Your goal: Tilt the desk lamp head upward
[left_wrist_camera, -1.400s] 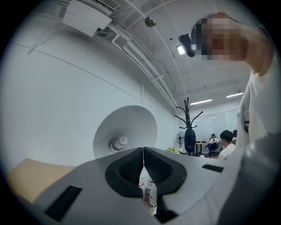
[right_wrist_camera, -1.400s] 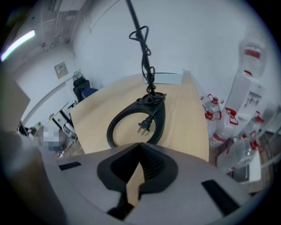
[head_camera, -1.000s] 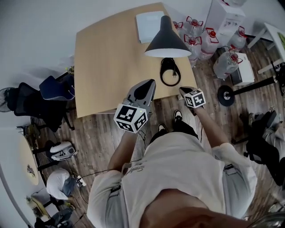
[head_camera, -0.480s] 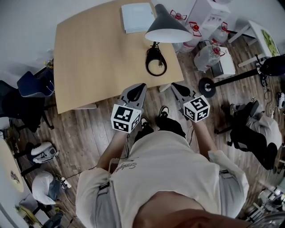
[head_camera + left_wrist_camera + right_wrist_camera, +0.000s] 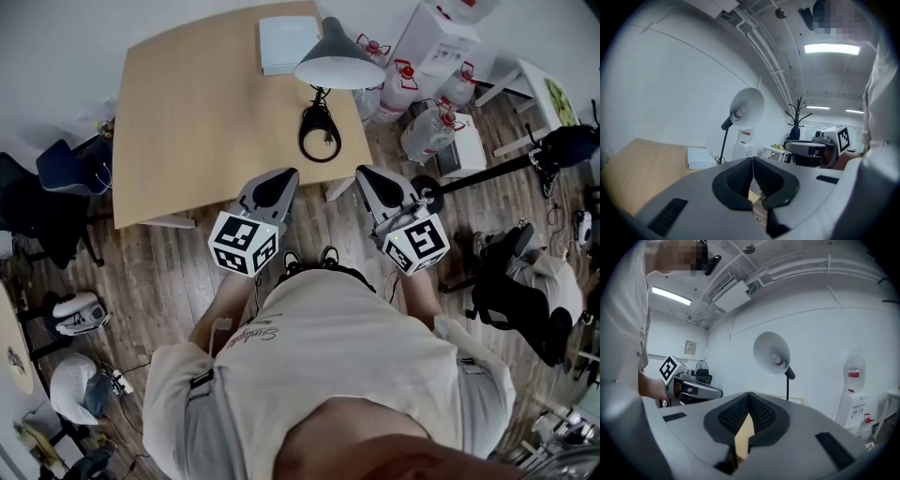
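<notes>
The desk lamp stands at the far right of the wooden table (image 5: 202, 103); its grey cone head (image 5: 339, 67) faces down over the round black base with a coiled cord (image 5: 319, 133). In the left gripper view the lamp head (image 5: 746, 108) shows its pale inside and bulb, and it does so too in the right gripper view (image 5: 772, 354). My left gripper (image 5: 280, 180) and right gripper (image 5: 367, 177) hover side by side off the table's near edge, well short of the lamp. Both are shut, the jaws meeting at the tips with nothing held (image 5: 752, 160) (image 5: 749, 395).
A white flat box (image 5: 286, 42) lies on the table behind the lamp. Right of the table stand several water bottles (image 5: 424, 131), a white dispenser (image 5: 439, 36) and a black stand base (image 5: 427, 192). Office chairs (image 5: 52, 192) sit at the left.
The head view has shifted, so the table and lamp sit further left. The right gripper has risen nearer the camera, level with the left. The lamp head has not been touched.
</notes>
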The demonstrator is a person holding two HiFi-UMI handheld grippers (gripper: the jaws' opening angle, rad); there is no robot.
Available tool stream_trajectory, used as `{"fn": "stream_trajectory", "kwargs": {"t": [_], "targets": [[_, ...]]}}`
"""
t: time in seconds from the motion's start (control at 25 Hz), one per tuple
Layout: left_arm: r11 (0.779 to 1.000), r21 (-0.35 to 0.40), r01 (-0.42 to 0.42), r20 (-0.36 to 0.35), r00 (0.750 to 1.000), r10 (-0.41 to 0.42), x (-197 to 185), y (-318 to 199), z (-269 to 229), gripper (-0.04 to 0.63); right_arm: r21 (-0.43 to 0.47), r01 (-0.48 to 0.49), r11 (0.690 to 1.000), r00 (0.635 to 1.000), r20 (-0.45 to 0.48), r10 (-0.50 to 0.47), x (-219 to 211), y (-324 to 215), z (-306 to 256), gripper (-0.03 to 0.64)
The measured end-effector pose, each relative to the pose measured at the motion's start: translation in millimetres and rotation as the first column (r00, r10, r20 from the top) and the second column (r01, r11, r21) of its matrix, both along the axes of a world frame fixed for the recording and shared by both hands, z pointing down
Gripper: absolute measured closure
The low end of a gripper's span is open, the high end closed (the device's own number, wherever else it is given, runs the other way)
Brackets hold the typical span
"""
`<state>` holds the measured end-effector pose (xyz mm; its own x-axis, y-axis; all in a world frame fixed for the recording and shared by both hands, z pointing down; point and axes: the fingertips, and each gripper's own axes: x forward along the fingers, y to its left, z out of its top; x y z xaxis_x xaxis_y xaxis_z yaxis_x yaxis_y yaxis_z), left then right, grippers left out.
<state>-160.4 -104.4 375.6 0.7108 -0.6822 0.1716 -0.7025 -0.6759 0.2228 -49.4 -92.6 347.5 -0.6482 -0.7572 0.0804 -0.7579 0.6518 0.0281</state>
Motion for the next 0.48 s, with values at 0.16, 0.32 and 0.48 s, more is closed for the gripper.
{"fn": "stream_trajectory", "kwargs": {"t": [0.16, 0.32, 0.48], "targets": [[0.998, 0.064, 0.013, 0.010, 1.000, -0.014, 3.6, 0.6, -29.8, 0.580, 0.077, -0.006, 0.997, 1.000, 0.028, 0.004, 14.7, 1.5, -30.9, 0.623], [0.992, 0.125, 0.021, 0.021, 0.999, -0.024, 10.6, -4.3, -55.7, 0.580, 0.101, -0.018, 0.995, 0.999, 0.049, 0.013, 29.5, -4.0, -48.0, 0.621], [0.981, 0.191, 0.028, 0.088, 0.995, -0.046, 15.6, -8.0, -68.3, 0.580, 0.127, 0.004, 0.992, 0.999, 0.039, -0.009, 35.4, -7.0, -55.2, 0.621]]}}
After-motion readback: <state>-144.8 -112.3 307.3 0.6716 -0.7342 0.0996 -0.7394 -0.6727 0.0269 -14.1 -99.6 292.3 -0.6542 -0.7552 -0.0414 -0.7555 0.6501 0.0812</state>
